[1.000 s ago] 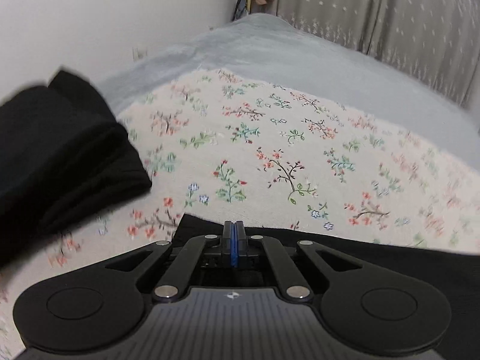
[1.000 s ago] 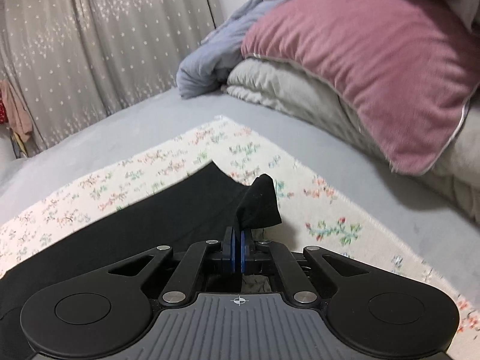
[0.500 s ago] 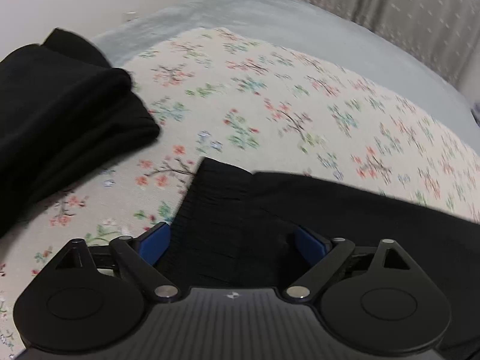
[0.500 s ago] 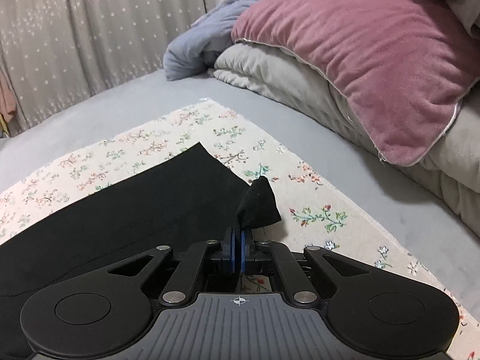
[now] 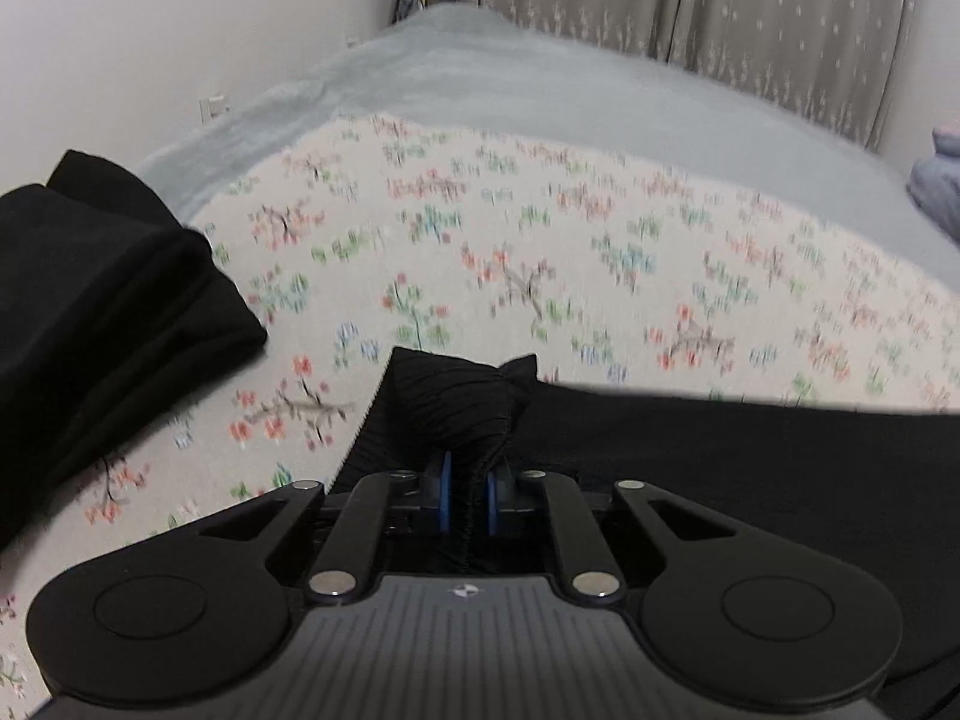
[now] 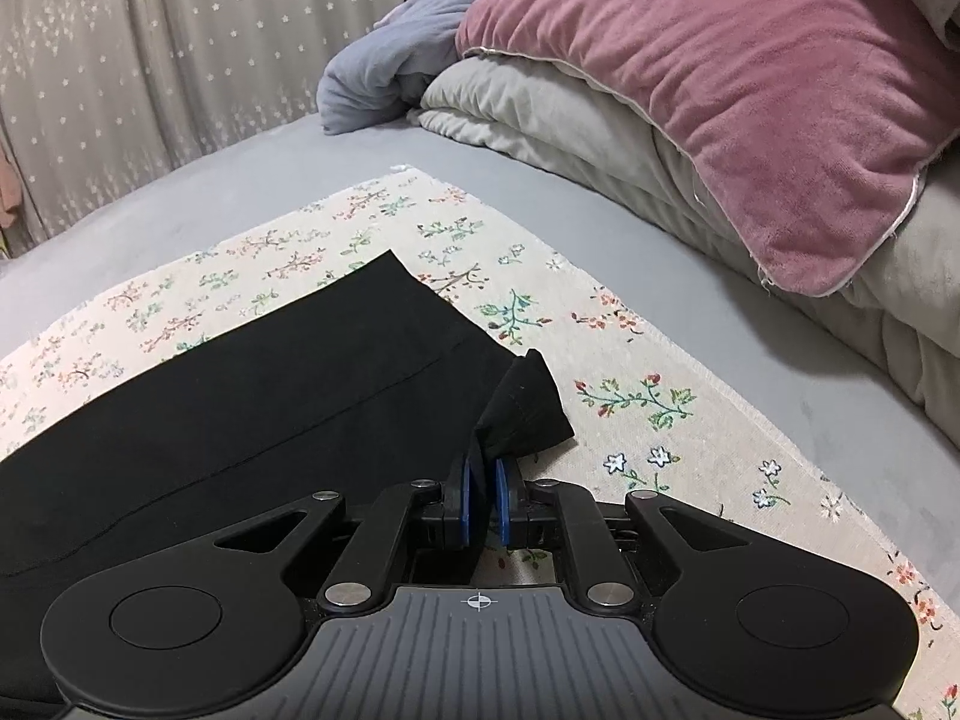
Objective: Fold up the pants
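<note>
Black pants [image 6: 252,414] lie stretched flat on a floral cloth [image 6: 648,420] spread over the bed. My left gripper [image 5: 465,501] is shut on the ribbed waistband end of the pants [image 5: 456,402], which bunches up between the blue pads. My right gripper [image 6: 483,501] is shut on the leg hem corner of the pants [image 6: 525,408], which sticks up past the fingertips. The length of the pants runs off between the two views.
A stack of folded black clothes [image 5: 102,312] sits at the left on the floral cloth [image 5: 540,252]. A pink pillow [image 6: 720,84], grey duvet [image 6: 570,114] and blue blanket [image 6: 384,66] pile up at the right. Curtains [image 5: 750,18] hang behind the grey bed.
My left gripper opened wide over the waistband half a second ago and has now shut on it. My right gripper stayed shut on the hem and moved slightly.
</note>
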The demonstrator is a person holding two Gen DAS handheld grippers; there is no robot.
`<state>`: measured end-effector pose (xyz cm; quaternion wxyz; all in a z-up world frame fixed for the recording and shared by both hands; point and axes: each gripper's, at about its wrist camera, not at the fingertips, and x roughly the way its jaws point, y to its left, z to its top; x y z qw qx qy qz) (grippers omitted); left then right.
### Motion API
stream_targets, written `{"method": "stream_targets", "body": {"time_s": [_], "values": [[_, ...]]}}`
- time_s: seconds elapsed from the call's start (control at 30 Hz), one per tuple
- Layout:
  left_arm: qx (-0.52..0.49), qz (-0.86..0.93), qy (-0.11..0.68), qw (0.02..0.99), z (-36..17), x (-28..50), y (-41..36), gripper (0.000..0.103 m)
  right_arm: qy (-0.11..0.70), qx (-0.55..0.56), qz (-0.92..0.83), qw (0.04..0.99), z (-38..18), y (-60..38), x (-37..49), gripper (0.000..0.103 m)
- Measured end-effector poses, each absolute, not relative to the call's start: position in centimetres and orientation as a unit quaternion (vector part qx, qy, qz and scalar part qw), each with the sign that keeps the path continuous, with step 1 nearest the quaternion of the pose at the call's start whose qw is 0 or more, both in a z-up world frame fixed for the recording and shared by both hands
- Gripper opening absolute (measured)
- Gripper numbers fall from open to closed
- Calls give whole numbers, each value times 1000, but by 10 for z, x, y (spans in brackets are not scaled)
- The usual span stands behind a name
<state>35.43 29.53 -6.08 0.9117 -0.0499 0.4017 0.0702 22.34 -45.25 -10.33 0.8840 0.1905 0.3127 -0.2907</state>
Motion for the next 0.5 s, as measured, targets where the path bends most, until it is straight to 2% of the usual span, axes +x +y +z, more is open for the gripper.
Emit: {"method": "stream_targets", "body": {"time_s": [0.2,0.5], "values": [[-64,92,362,925,-48,361,303,10,300,172,-280,896,-101,-442,229,11],[-34,166,342,924,-79,379,290,12,307,112,-295,898,-110,-427,238,11]]}}
